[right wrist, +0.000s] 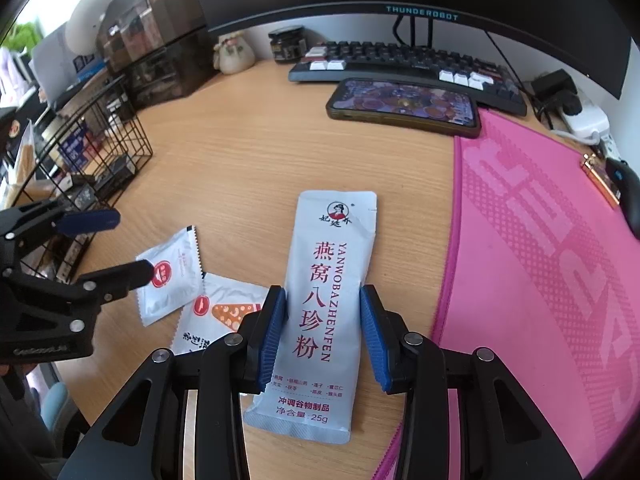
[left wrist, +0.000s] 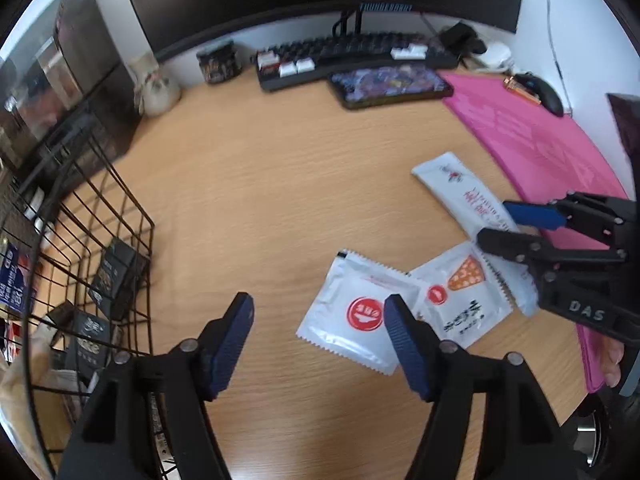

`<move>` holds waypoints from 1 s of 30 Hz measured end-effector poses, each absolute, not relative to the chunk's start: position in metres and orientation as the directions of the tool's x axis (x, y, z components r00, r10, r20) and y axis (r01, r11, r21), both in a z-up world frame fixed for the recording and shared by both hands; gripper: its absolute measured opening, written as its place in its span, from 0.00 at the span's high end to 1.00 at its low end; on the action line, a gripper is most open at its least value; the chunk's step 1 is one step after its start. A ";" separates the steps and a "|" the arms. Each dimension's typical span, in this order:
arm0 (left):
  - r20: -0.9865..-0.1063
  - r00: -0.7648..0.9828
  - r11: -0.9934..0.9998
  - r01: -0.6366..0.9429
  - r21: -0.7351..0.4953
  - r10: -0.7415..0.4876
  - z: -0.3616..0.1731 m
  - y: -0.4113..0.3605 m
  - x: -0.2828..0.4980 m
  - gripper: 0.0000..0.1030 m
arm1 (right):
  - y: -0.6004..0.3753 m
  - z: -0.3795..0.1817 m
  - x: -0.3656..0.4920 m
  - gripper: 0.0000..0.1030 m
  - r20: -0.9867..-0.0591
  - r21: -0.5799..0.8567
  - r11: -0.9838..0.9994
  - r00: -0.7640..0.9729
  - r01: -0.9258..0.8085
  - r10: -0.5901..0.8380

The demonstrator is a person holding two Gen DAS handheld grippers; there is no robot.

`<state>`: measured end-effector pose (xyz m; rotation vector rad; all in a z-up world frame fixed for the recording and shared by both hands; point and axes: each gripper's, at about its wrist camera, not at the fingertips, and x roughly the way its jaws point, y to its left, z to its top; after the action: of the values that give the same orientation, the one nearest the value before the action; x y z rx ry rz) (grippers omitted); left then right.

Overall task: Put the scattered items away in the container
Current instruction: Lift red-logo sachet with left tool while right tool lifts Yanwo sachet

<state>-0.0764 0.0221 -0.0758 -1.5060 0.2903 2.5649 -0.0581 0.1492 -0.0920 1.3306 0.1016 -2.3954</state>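
Note:
A long white sachet [right wrist: 332, 248] with red lettering lies lengthwise on the wooden desk. My right gripper [right wrist: 322, 300] straddles it, and its blue pads [right wrist: 276, 320] press on both long edges. Left of it lie two square white sachets, one with a red circle [left wrist: 352, 320] and one with an orange triangle [left wrist: 460, 292], which overlap. My left gripper [left wrist: 320, 308] hovers open over bare desk beside the red-circle sachet and holds nothing. A black wire basket [left wrist: 120, 208] with dark packets [left wrist: 116, 276] inside stands at the left. The right gripper [left wrist: 494, 222] also shows over the long sachet [left wrist: 452, 184].
A pink mat [right wrist: 540, 260] covers the desk's right side, with a mouse [right wrist: 628, 196] on it. A phone [right wrist: 404, 106], keyboard [right wrist: 400, 64] and monitor stand at the back. A jar [right wrist: 288, 44] and a small figurine [right wrist: 234, 54] stand at the back left.

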 end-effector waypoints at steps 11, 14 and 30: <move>-0.916 -0.386 -0.970 -0.241 -0.015 0.110 -0.105 0.029 -0.085 0.19 | 0.153 -0.092 -0.058 0.62 -0.829 0.145 -0.918 -0.461 0.369 -0.316; -0.905 -0.409 -0.968 -0.251 -0.011 0.117 -0.106 0.032 -0.082 0.20 | 0.154 -0.092 -0.059 0.62 -0.831 0.150 -0.918 -0.456 0.367 -0.318; -0.881 -0.450 -0.978 -0.203 -0.056 0.144 -0.093 0.018 -0.087 0.62 | 0.164 -0.082 -0.059 0.73 -0.828 0.156 -0.917 -0.457 0.368 -0.324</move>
<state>-0.0867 0.0179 -0.0928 -1.5193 0.0841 2.5126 -0.0593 0.1643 -0.0823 1.3397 0.0637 -2.3816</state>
